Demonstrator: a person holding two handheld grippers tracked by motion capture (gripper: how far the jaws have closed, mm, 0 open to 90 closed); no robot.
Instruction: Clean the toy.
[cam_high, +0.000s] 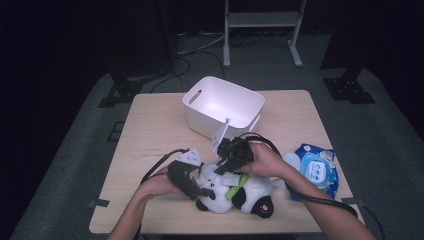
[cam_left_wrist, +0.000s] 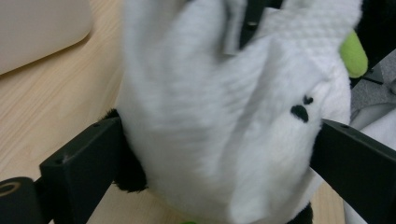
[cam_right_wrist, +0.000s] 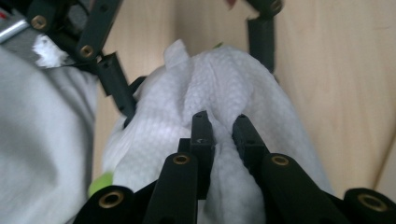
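A pale wooden table (cam_high: 150, 125) fills the middle of the high view. An empty white bin (cam_high: 223, 106) sits at its upper centre. Low in the frame lies a black-and-white plush panda (cam_high: 235, 196). At lower right rests a blue pack of wipes (cam_high: 316, 170). The left gripper (cam_left_wrist: 219, 154) has its jaws spread wide around the panda's body. The right gripper (cam_right_wrist: 220, 123) pinches a white wipe (cam_right_wrist: 219, 88), draped over the panda, between nearly closed jaws
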